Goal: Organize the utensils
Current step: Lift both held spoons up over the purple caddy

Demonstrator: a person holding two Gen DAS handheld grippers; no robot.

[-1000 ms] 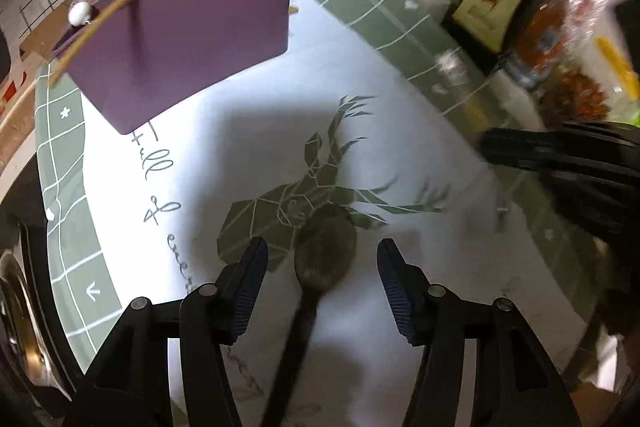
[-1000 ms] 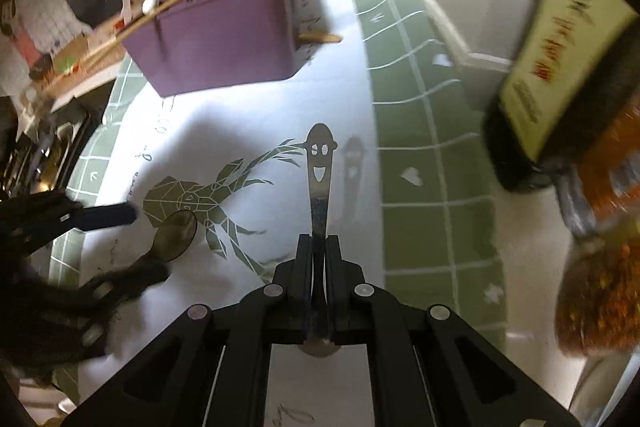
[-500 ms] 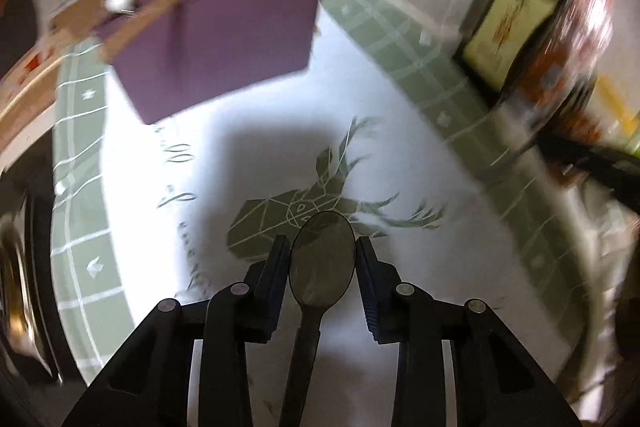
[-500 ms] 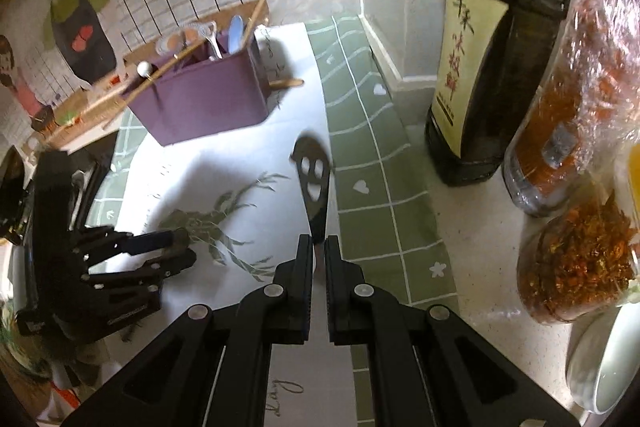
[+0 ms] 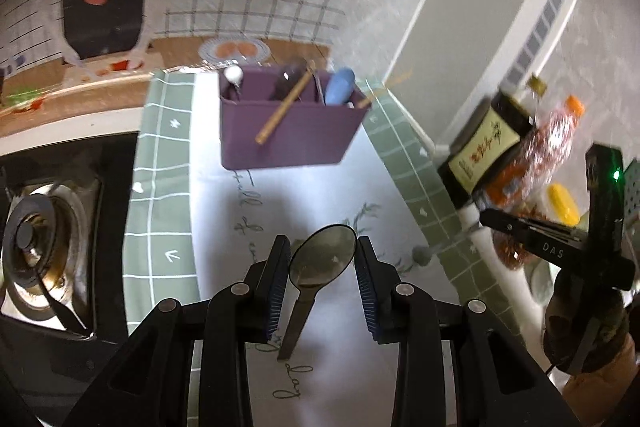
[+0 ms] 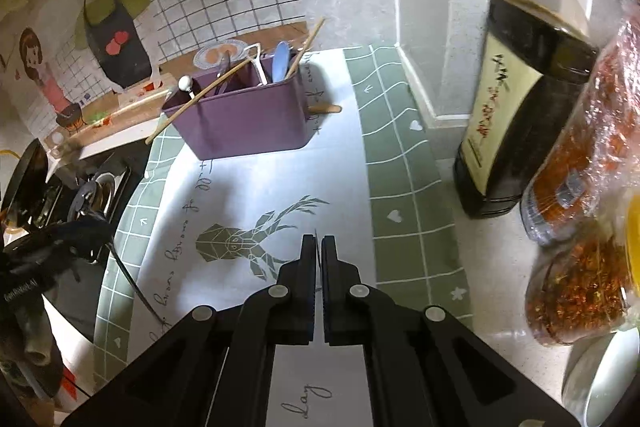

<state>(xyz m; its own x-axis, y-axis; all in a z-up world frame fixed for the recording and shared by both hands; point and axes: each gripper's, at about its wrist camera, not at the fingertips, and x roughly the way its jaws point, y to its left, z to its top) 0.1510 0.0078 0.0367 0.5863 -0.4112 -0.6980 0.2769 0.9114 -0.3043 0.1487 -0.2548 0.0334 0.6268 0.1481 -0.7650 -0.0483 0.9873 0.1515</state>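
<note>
My left gripper (image 5: 322,245) is shut on the bowl of a dark spoon (image 5: 325,261), which hangs above the mat with its handle pointing down and back. Further off stands the purple utensil caddy (image 5: 288,135), holding chopsticks, a blue spoon and other utensils. My right gripper (image 6: 318,241) is shut on a flat metal utensil (image 6: 315,233), of which only a thin edge shows between the pads. The caddy (image 6: 248,123) lies ahead of it and to the left. In the left wrist view the right gripper (image 5: 488,217) sits at the right edge. The left one is a dark blur in the right wrist view.
A white and green mat (image 6: 256,187) with a deer print covers the counter. A dark sauce bottle (image 6: 520,107), chili jars (image 6: 580,167) and a white bowl (image 6: 600,379) stand on the right. A gas burner (image 5: 36,247) lies left of the mat. The wall corner is behind the caddy.
My left gripper closed on the spoon's bowl and lifted it off the mat. My right gripper rose with its flat utensil, whose smiley face now shows only edge-on.
</note>
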